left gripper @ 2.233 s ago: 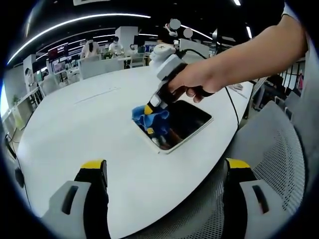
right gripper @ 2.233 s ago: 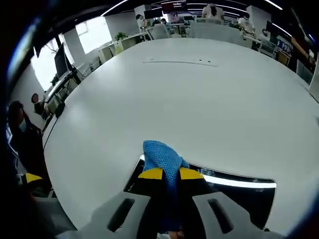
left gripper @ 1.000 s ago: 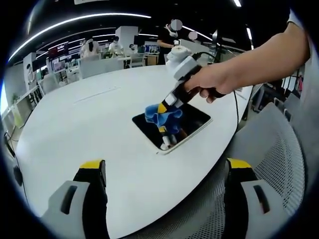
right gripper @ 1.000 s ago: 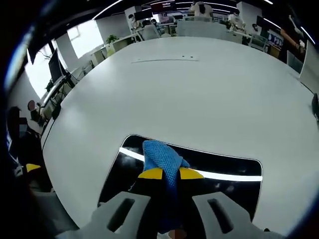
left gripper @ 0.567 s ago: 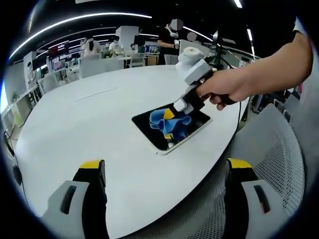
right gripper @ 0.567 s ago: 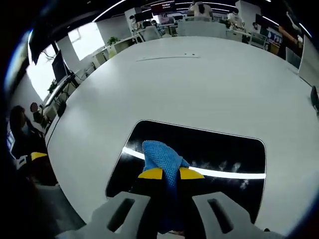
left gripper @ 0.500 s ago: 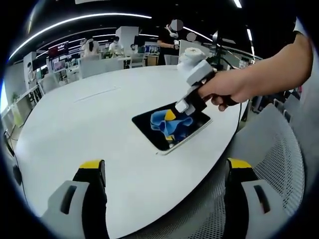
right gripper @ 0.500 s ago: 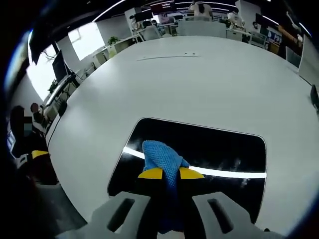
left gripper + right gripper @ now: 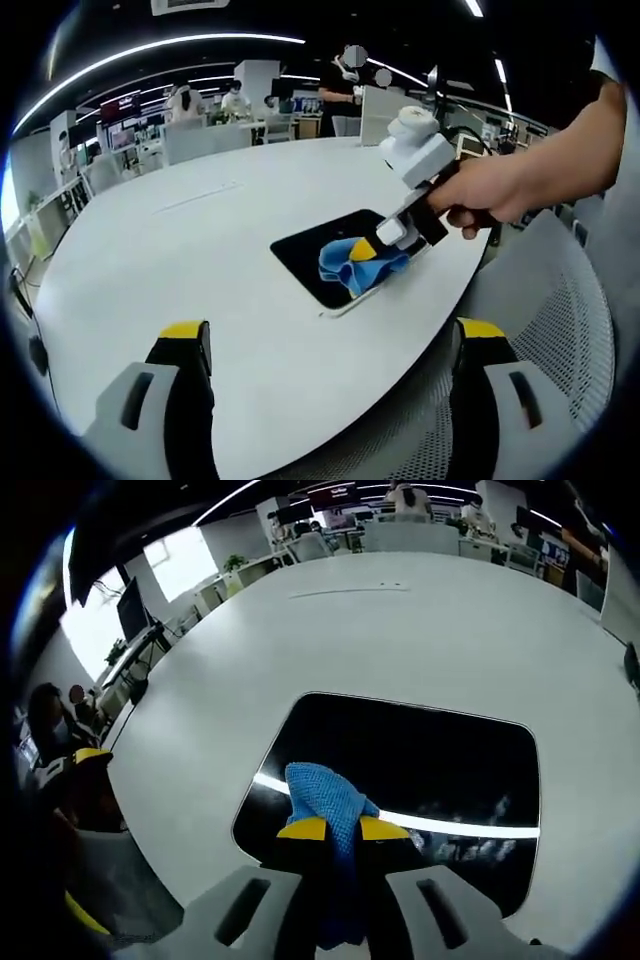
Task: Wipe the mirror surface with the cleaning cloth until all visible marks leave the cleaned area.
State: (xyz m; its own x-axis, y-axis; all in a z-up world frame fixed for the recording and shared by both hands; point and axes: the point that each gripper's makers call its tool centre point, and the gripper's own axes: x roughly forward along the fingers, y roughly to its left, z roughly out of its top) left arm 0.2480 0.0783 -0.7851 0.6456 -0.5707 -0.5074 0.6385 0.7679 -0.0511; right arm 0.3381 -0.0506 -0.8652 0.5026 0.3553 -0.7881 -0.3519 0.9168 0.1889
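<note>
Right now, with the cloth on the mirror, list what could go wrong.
1. The mirror lies at the table edge near the chair; a hard stroke could push it off.
2. The blue cloth is bunched in the right tool, so the yellow tips may scrape the glass.
3. Faint smudges near the light reflection could be missed.

Left gripper view looks across the table (image 9: pixel 180 260) from afar; right gripper view hovers close above the mirror (image 9: pixel 420 770), shared by both.
</note>
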